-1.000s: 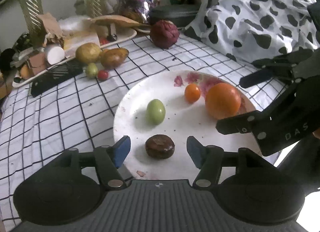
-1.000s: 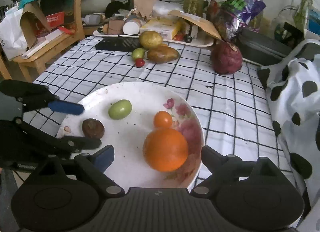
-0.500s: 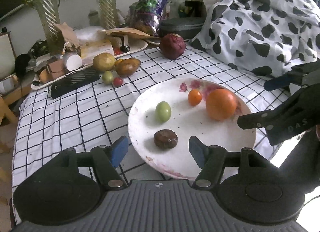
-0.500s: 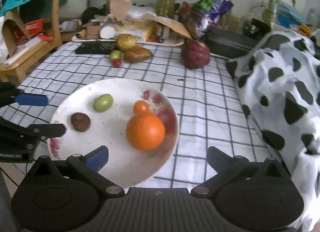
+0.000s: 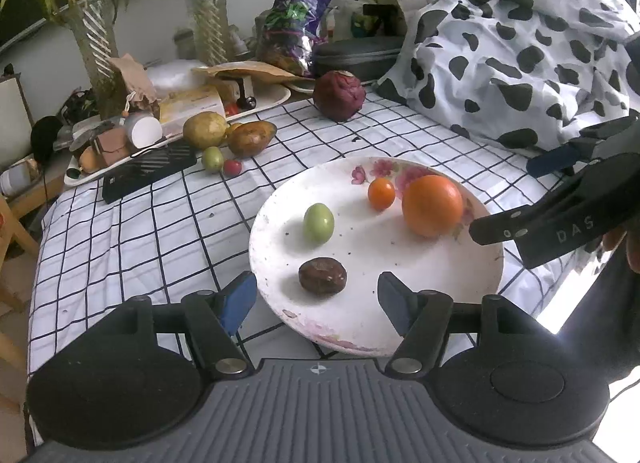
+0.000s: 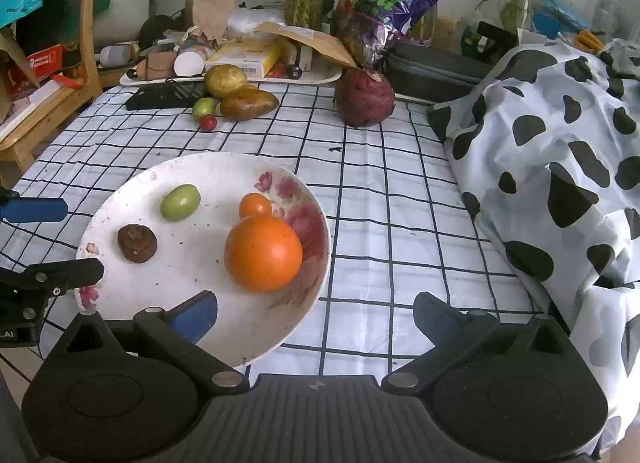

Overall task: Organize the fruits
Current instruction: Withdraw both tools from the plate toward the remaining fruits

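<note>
Plate [image 6: 312, 199] holds orange [image 6: 263, 253], green fruit [image 6: 180, 202], brown fruit [image 6: 137, 243], small orange [image 6: 255, 205]. Mango [image 6: 248, 104] and smaller fruits lie well apart, apparently still unsorted. Left gripper [image 5: 313, 297] and right gripper [image 6: 316, 313]: jaws wide, empty.

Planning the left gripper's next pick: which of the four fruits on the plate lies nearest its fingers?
The dark brown fruit, lying on the plate just ahead of the open left gripper; the green fruit, small orange and large orange sit farther back.
</note>
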Tool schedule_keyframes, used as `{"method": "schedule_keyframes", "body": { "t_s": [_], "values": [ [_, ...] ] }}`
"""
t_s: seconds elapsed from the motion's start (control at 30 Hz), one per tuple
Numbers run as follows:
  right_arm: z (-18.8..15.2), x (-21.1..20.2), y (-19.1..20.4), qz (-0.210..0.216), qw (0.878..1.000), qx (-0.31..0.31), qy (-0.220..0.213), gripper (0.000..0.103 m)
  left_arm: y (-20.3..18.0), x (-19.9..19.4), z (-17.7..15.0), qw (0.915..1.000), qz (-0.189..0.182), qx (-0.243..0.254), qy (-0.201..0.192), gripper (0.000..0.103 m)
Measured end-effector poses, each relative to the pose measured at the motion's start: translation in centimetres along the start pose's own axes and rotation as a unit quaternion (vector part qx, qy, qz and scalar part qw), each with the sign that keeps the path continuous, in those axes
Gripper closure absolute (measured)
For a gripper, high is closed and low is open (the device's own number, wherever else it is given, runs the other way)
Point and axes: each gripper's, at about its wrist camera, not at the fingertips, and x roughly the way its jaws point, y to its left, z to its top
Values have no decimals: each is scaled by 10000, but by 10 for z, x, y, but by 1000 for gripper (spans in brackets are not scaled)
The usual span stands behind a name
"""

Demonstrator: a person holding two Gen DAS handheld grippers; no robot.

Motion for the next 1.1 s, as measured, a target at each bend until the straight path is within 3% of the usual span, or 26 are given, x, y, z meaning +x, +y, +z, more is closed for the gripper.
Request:
{"method": "schedule_keyframes", "body": {
  "t_s": [0.57,1.1],
  "values": [
    [10,0,-3,-130,9994,64,-306,0,6,3,11,9996,67,51,-260,38],
    [38,19,-16,-386,9975,119,-583,0,41,40,33,9988,219,-134,-412,38]
  ]
}}
